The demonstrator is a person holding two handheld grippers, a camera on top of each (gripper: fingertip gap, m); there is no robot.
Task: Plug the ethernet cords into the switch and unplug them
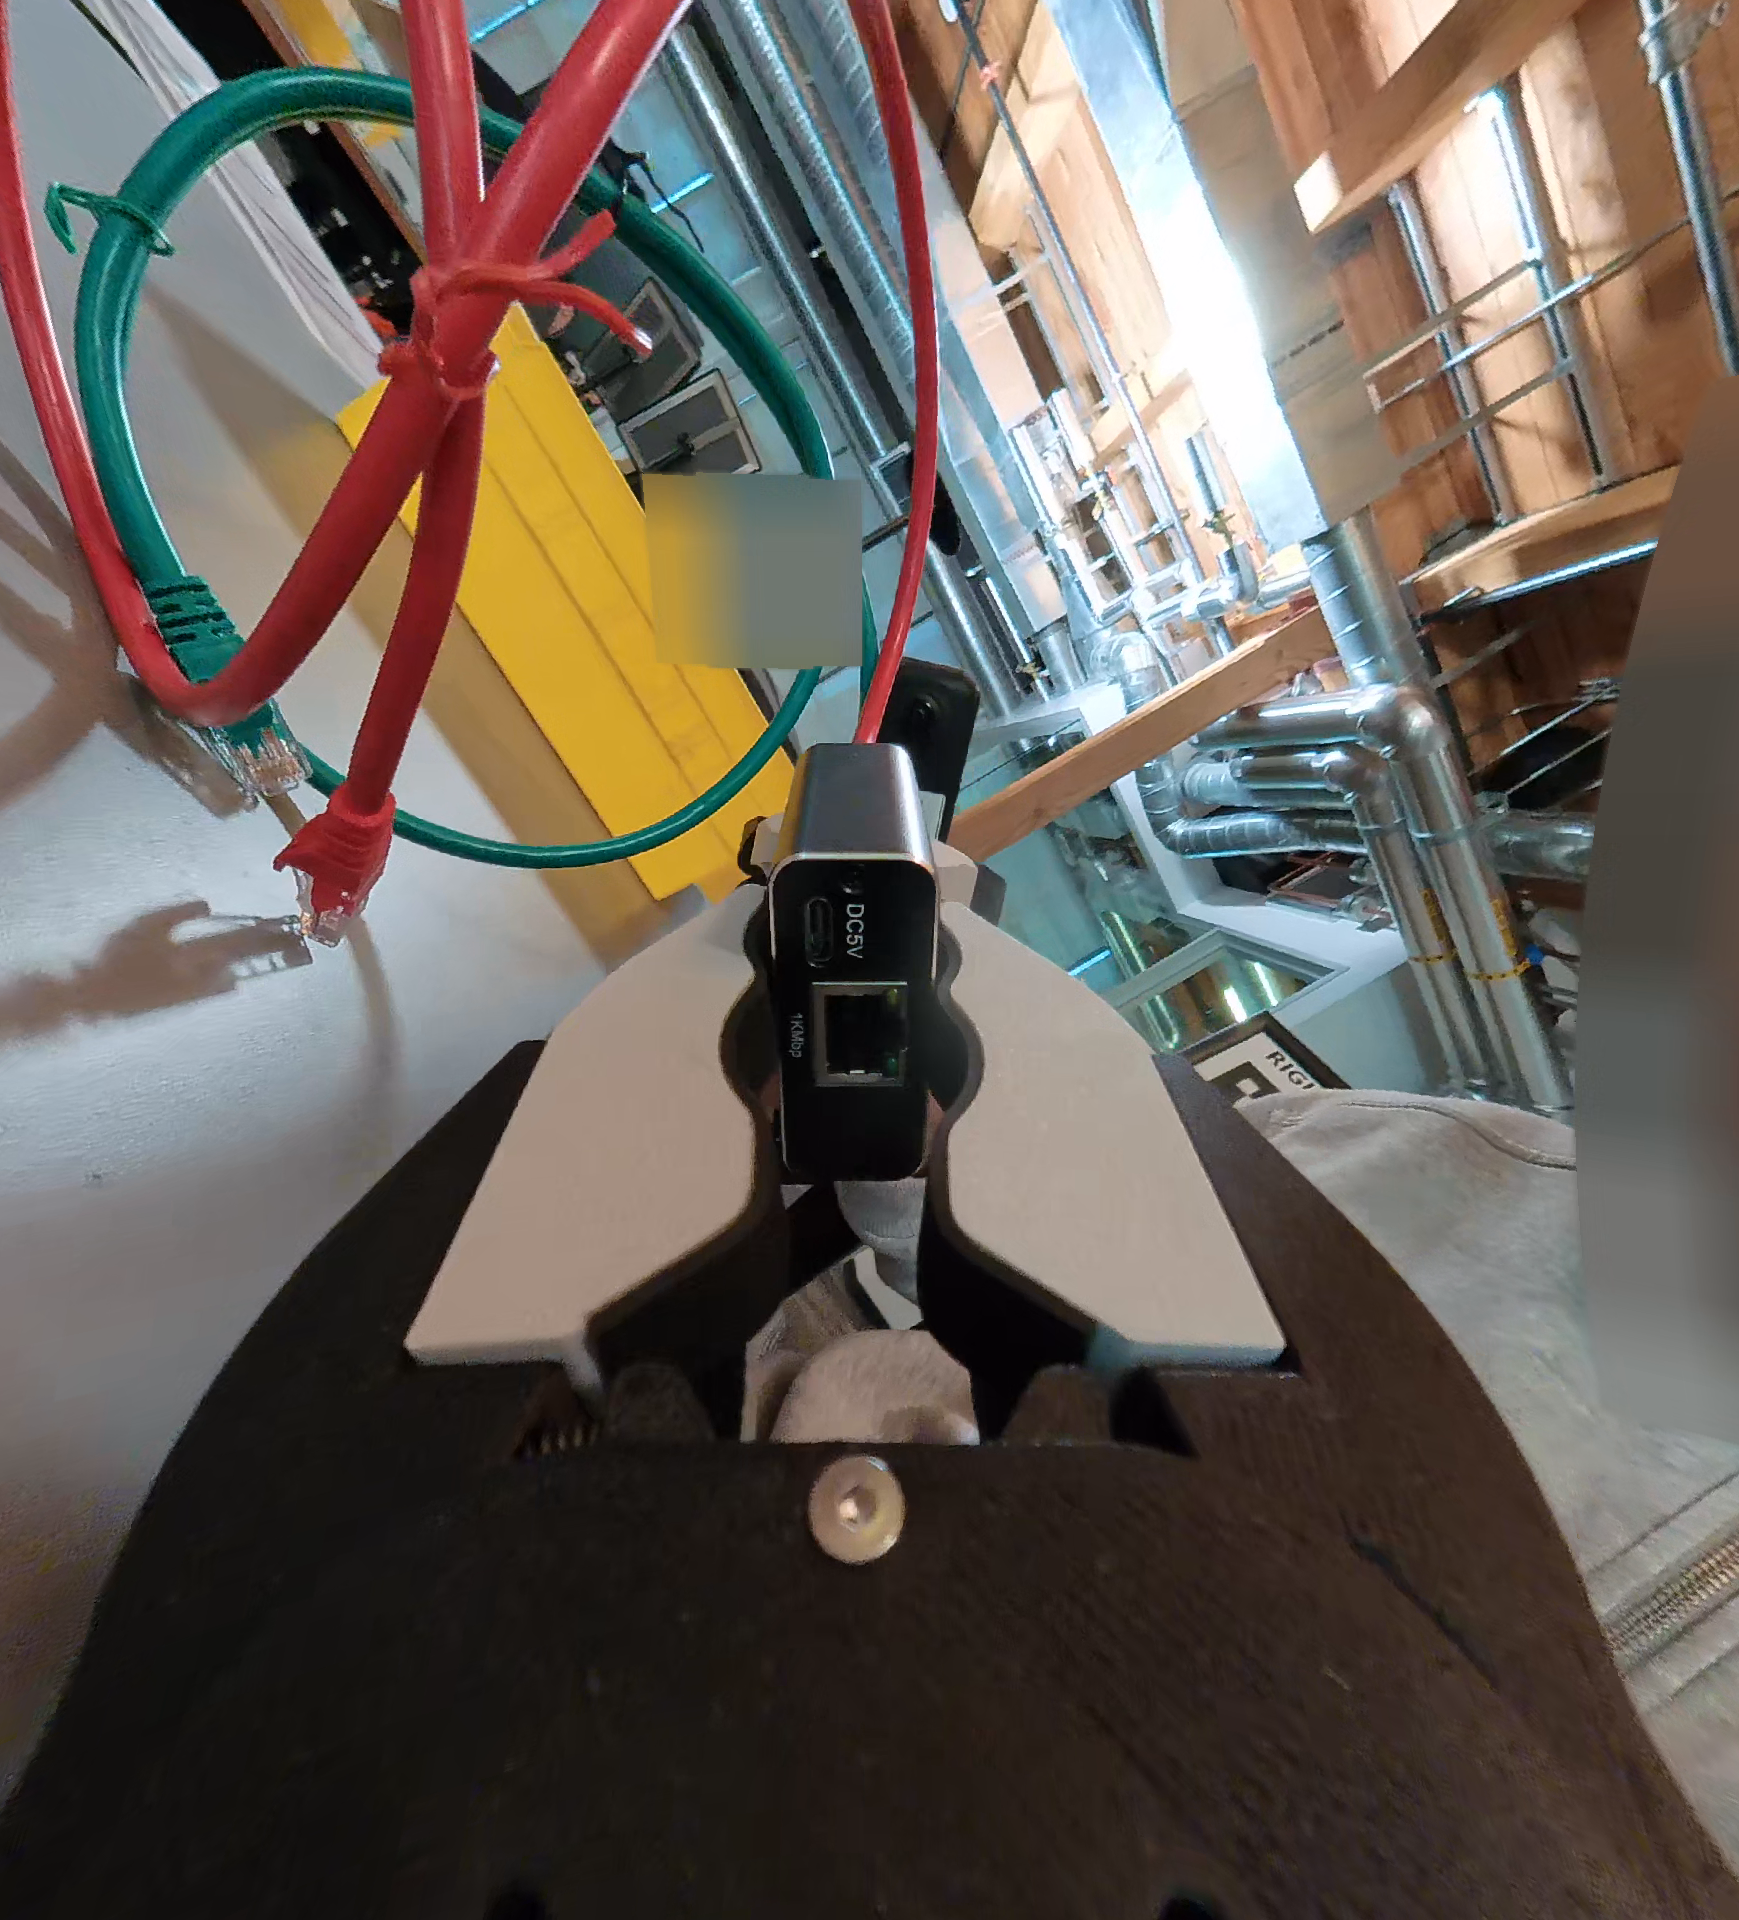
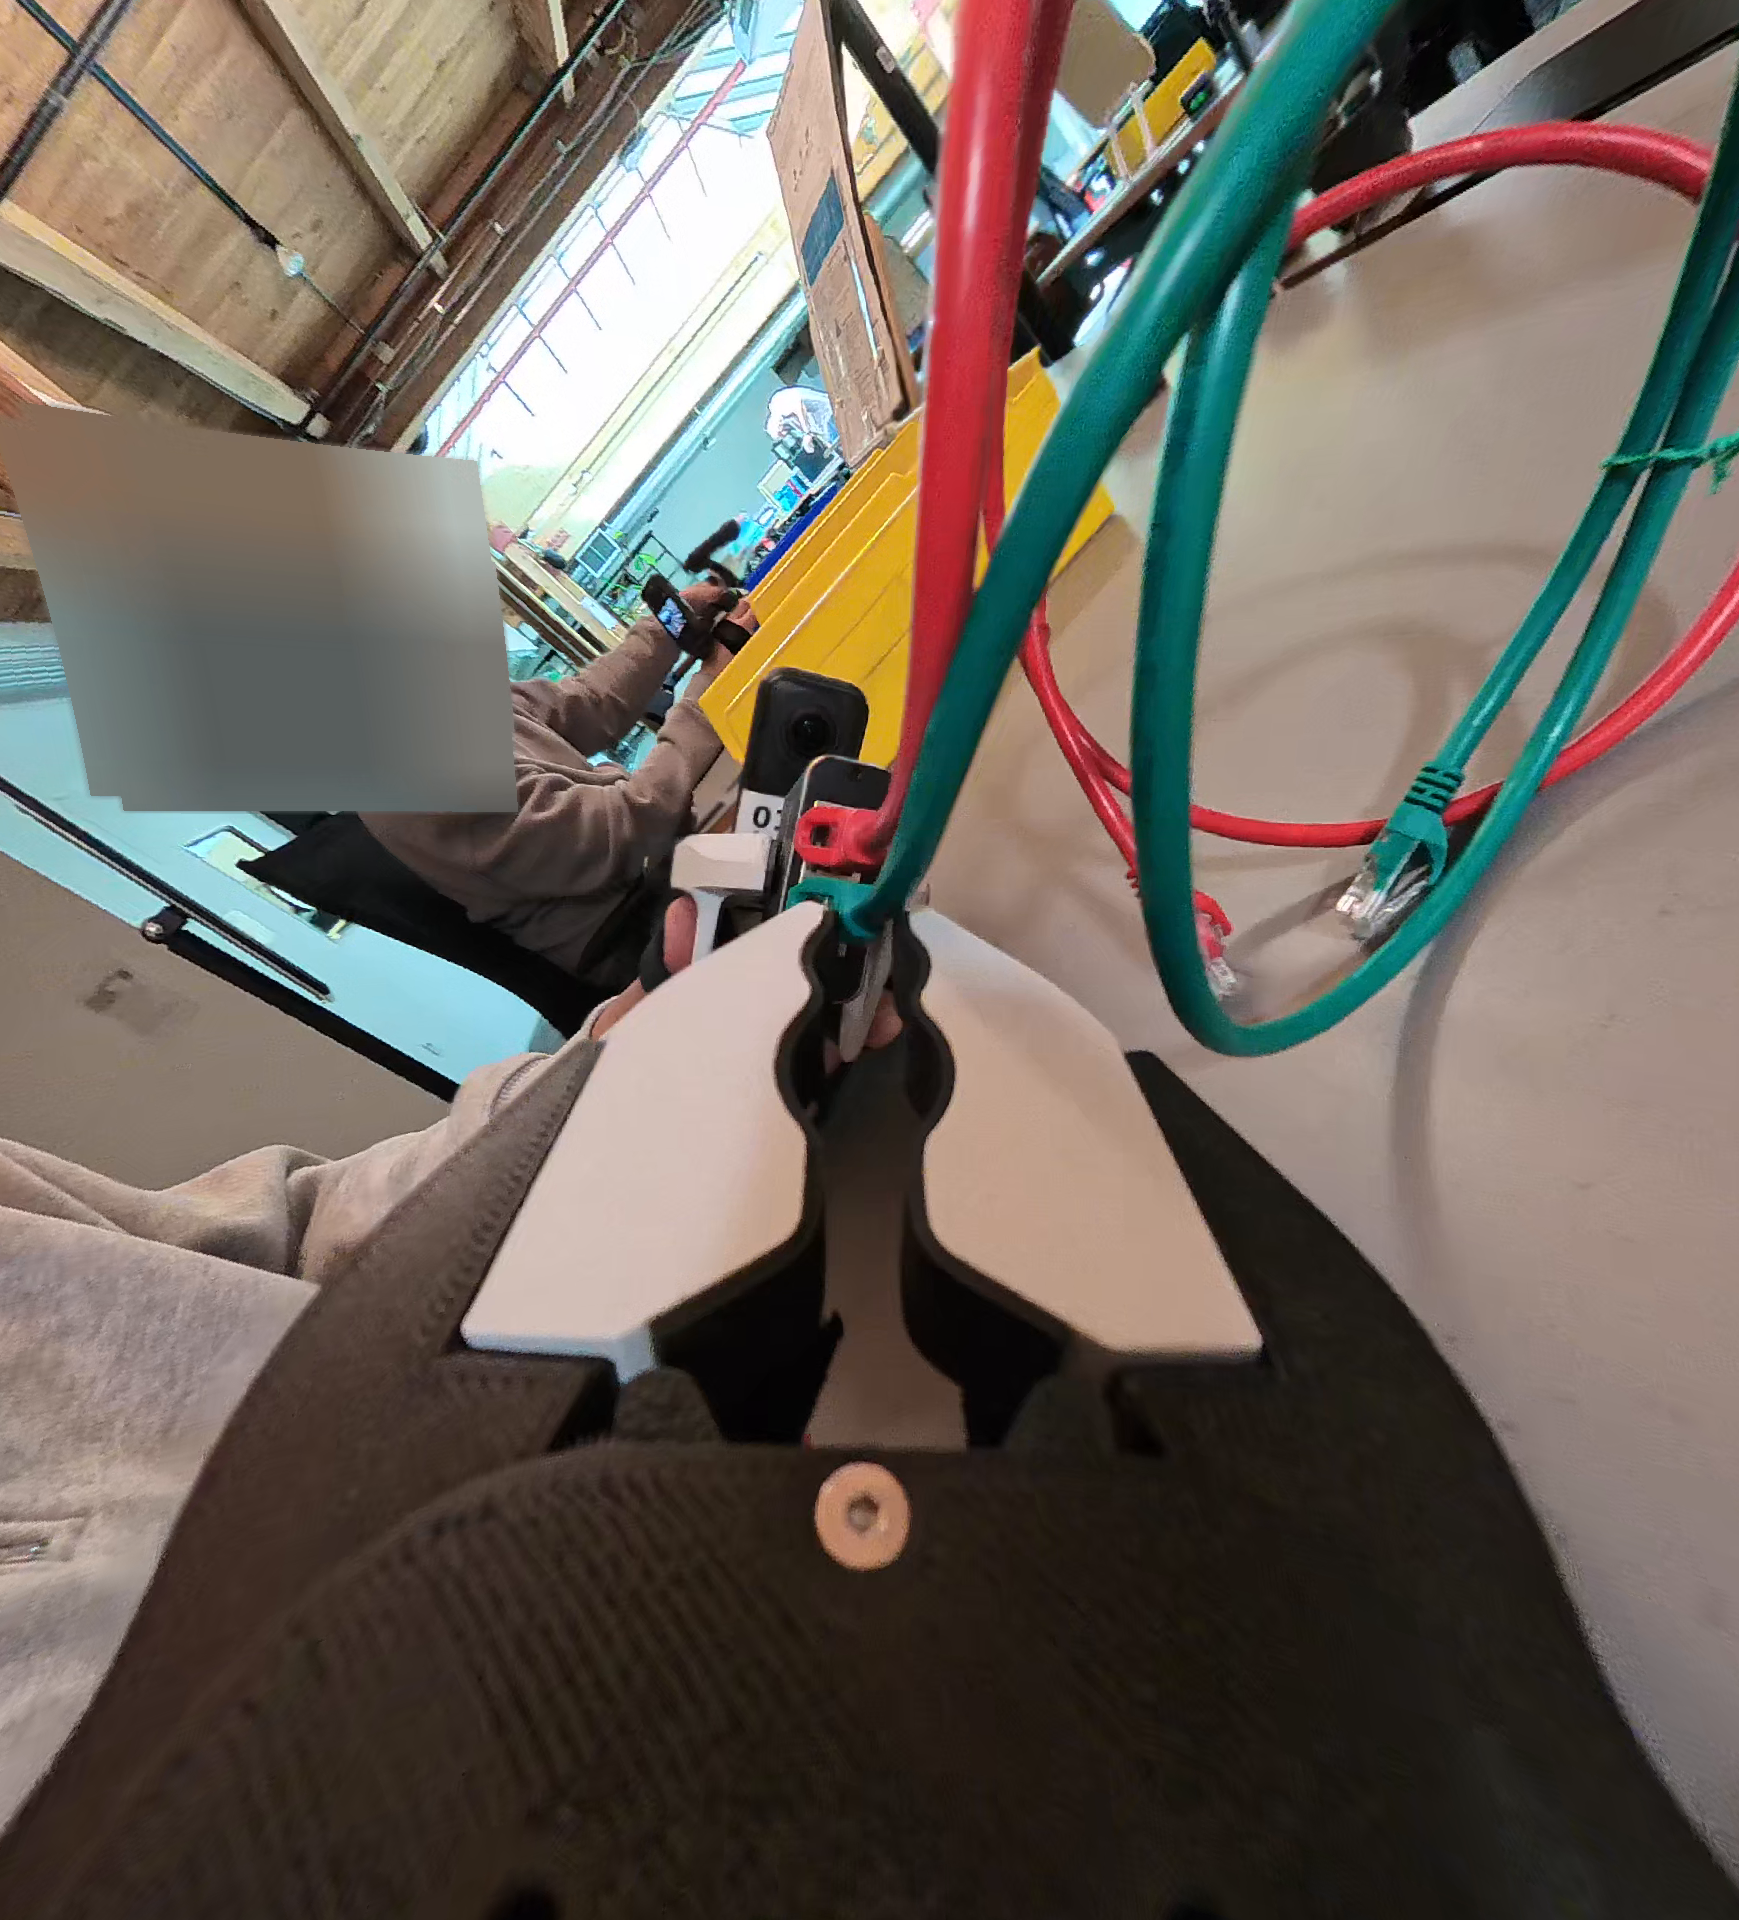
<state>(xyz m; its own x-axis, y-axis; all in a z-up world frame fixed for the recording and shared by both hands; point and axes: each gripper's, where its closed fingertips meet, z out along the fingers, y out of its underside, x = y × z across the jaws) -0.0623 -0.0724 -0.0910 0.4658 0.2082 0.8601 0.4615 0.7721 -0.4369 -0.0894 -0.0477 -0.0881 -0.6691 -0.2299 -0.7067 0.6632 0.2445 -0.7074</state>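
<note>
The left gripper (image 1: 860, 997) squeezes the switch (image 1: 857, 956) tight above the tabletop (image 1: 117, 1039) to keep it steady (red cord (image 2: 849, 836) already plugged in), while the right gripper (image 2: 860, 966) pinches the green cord's (image 2: 990, 644) plug at the switch.

left gripper (image 1: 854, 904) jaws clamped, right gripper (image 2: 860, 935) jaws pinched

The right claw (image 2: 860, 940) pinches the green cord (image 2: 1171, 582) just behind its plug, pressed against the small switch (image 2: 837, 781) straight ahead. A red cord (image 2: 969, 416) is plugged in just above. Both cords' loose ends lie on the grey table (image 2: 1467, 1195), right of the claw.
</note>
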